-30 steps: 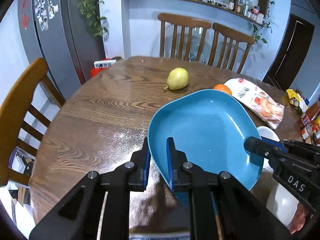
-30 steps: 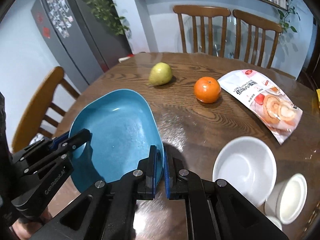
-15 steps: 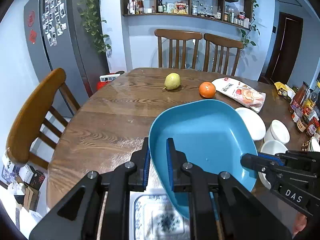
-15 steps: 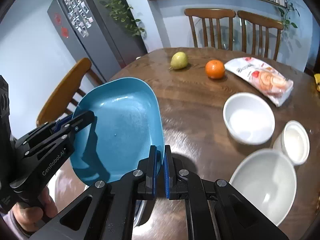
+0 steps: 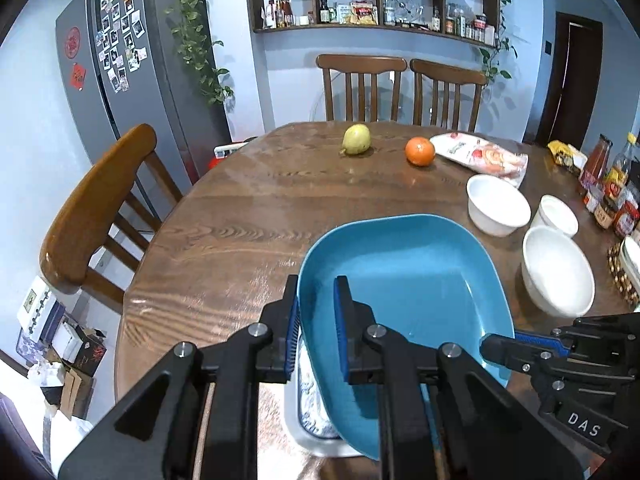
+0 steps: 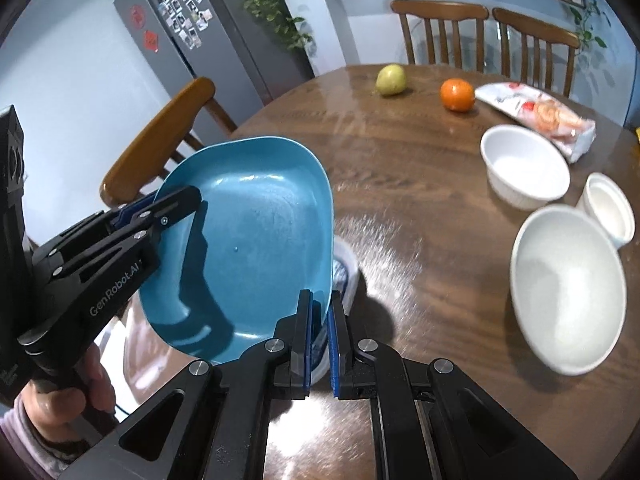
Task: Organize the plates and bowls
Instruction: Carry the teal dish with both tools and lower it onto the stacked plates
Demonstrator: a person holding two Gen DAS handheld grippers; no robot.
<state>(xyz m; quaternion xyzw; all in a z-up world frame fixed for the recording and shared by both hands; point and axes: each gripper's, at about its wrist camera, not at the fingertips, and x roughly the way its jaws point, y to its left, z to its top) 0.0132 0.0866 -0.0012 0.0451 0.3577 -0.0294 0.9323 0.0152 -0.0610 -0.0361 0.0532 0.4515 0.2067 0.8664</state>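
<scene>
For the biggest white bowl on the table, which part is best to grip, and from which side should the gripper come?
Probably the rim of the biggest white bowl, from above: it stands upright and empty, so one finger can go inside and one outside. Its near edge looks easiest, because a small white cup stands close behind it.

A deep blue plate [image 5: 416,280] with rounded corners hangs tilted above the near edge of the desk [image 5: 248,216], pinched at its rim on two sides. Beneath it lies a white dish with a blue pattern [image 5: 310,412], mostly hidden. To the right three white bowls stand upright and empty on the desk: a ribbed bowl [image 6: 524,168] farthest, a small cup-like bowl [image 6: 610,210] just beside it, and a large plain bowl [image 6: 568,288] nearest, close together.
</scene>
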